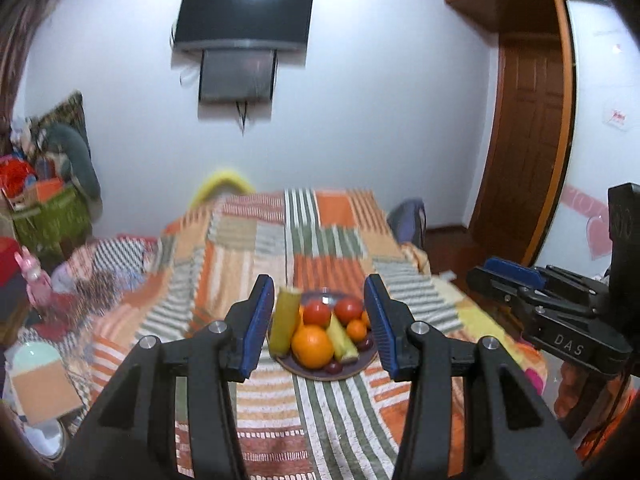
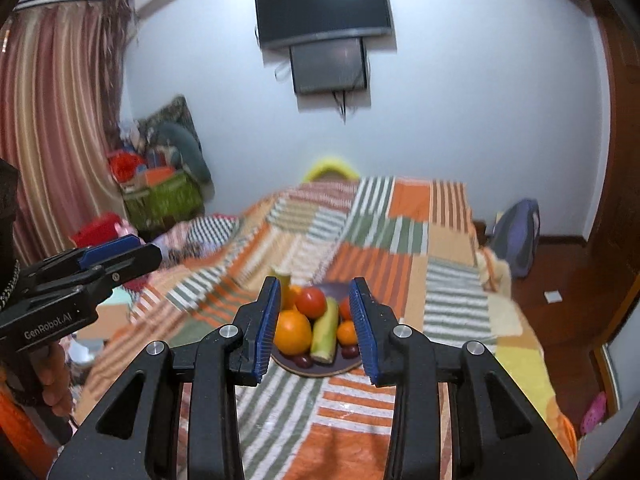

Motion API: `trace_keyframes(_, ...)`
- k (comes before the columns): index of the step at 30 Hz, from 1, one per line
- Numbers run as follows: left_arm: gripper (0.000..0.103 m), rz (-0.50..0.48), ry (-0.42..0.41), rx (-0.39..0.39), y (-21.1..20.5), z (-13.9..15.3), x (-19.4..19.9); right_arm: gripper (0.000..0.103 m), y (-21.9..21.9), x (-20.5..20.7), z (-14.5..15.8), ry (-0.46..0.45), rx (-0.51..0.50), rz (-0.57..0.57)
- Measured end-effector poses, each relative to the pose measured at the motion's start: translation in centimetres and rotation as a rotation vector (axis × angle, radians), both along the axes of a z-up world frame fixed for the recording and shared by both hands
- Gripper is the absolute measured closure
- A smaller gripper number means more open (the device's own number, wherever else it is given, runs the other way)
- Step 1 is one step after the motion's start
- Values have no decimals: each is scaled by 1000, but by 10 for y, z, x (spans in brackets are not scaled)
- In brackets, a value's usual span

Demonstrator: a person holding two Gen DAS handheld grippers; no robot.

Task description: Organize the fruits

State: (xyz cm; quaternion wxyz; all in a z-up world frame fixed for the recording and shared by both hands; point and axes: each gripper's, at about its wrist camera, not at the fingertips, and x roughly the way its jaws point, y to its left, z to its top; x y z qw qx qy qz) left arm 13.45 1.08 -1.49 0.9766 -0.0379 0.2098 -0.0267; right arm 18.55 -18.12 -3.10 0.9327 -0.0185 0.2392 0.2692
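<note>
Dark round plate (image 1: pixel 352 374) on the striped bedspread, heaped with fruit. Centre: large orange (image 1: pixel 312 346). 12 o'clock: two red tomatoes (image 1: pixel 317 312), side by side. 9 o'clock: yellow-green corn cob (image 1: pixel 283 326), propped near upright. 3 o'clock: small mandarin (image 1: pixel 356 330). A second cob (image 1: pixel 342 342) slants between them. 6 o'clock rim: dark plums (image 1: pixel 334 367).

One plate (image 1: pixel 362 366); two tomatoes (image 1: pixel 317 312); two corn pieces (image 1: pixel 283 320); two grippers (image 1: pixel 319 322).
</note>
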Motion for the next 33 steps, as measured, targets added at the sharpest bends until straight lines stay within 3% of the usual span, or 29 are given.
trace_keyframes(7, 56, 4, -120, 31, -8, 32, -48, 69, -7, -42, 33, -123, 64, -8)
trace_keyframes(11, 40, 6, -151, 25, -10, 40, -65, 60, -10, -58, 42, -175, 87, -19)
trace_keyframes(13, 37, 9, -160, 18, -10, 42, -72, 57, -11, -64, 44, -193, 99, -20)
trace_keyframes(15, 33, 9, -167, 18, -9, 45, -78, 46, -12, -67, 44, -204, 109, -28)
trace_keyframes(17, 22, 21, -178, 26, -10, 45, -82, 33, -14, -68, 43, -214, 121, -40)
trace_keyframes(20, 13, 30, -190, 36, -10, 45, -87, 24, -14, -74, 43, -236, 116, -61)
trace_keyframes(26, 4, 46, -200, 54, -14, 43, -95, 0, -15, -82, 43, -278, 105, -113)
trace_keyframes(33, 1, 50, -198, 51, -14, 40, -98, 0, -15, -88, 42, -291, 89, -134)
